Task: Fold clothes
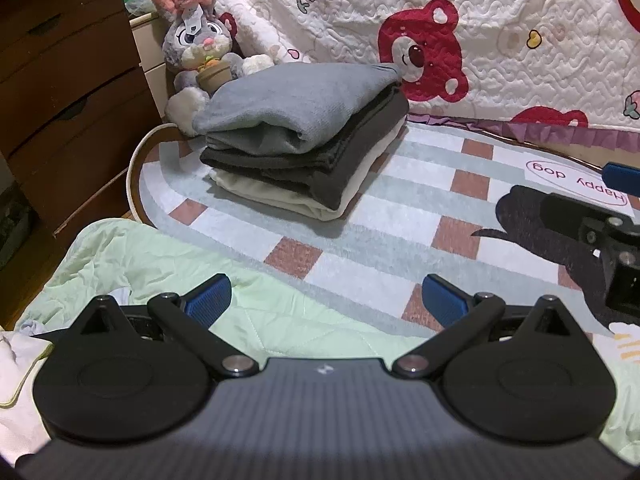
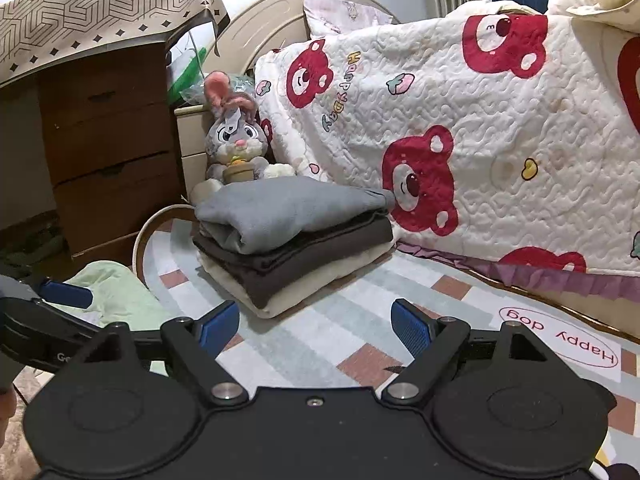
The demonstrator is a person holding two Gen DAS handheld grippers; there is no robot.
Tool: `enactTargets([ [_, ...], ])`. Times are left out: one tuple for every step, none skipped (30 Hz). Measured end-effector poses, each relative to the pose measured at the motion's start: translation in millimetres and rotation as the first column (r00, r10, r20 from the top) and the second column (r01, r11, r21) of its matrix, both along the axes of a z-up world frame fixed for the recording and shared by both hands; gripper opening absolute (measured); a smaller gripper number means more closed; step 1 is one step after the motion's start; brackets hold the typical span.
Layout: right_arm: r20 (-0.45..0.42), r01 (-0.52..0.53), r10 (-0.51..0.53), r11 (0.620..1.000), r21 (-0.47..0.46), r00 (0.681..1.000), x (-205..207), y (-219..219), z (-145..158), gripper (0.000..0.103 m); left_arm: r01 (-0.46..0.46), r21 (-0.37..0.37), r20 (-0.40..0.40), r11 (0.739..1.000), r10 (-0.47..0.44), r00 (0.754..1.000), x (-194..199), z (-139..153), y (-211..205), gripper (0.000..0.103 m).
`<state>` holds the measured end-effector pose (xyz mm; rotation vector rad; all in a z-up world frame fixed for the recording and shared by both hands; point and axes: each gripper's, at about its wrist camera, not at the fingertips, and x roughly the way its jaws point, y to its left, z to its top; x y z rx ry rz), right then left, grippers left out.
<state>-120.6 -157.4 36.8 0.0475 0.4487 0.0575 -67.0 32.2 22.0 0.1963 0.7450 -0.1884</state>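
**Next garment: take the green cloth flat and by its edge**

Nearest to the camera is the left gripper (image 1: 326,300), its jaws spread wide and holding nothing, above a crumpled pale green cloth (image 1: 132,256) that lies on the near left part of the rug (image 1: 400,184). The right gripper (image 2: 316,328) also has its jaws spread and empty, over the bare checked rug, to the right of the green cloth.

Farther away, a stack of folded clothes (image 1: 300,152) already stands on the rug: a grey piece on top, a dark one in the middle, a cream one at the bottom. Behind it sits a plush rabbit (image 1: 196,52), and the bed quilt (image 1: 500,40) hangs at the far right.

The green cloth seems to be the next piece. To do it well, I think each gripper should pinch one corner or edge, not the middle, then pull it flat onto the free rug before folding. It looks thin and wrinkled, so it may bunch up if it is taken in a hurry.
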Motion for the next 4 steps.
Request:
enactTargets([
  [-0.002,-0.001,0.001,1.000,0.001,1.000,0.2,0.2,-0.1,0.086,0.000,0.001,-0.002,1.000,0.000,1.000,0.0,-0.2,0.2,0.103],
  [-0.005,-0.001,0.001,1.000,0.002,1.000,0.3,0.3,-0.2,0.086,0.001,0.001,-0.003,1.000,-0.001,1.000,0.0,-0.4,0.5,0.103],
  [-0.007,-0.002,0.002,1.000,0.003,1.000,0.5,0.5,-0.2,0.086,0.001,0.002,-0.005,1.000,-0.001,1.000,0.0,-0.6,0.7,0.103],
  [-0.010,-0.003,0.003,1.000,0.004,1.000,0.6,0.7,-0.3,0.086,0.002,0.003,-0.007,1.000,-0.002,1.000,0.0,-0.8,0.9,0.103],
])
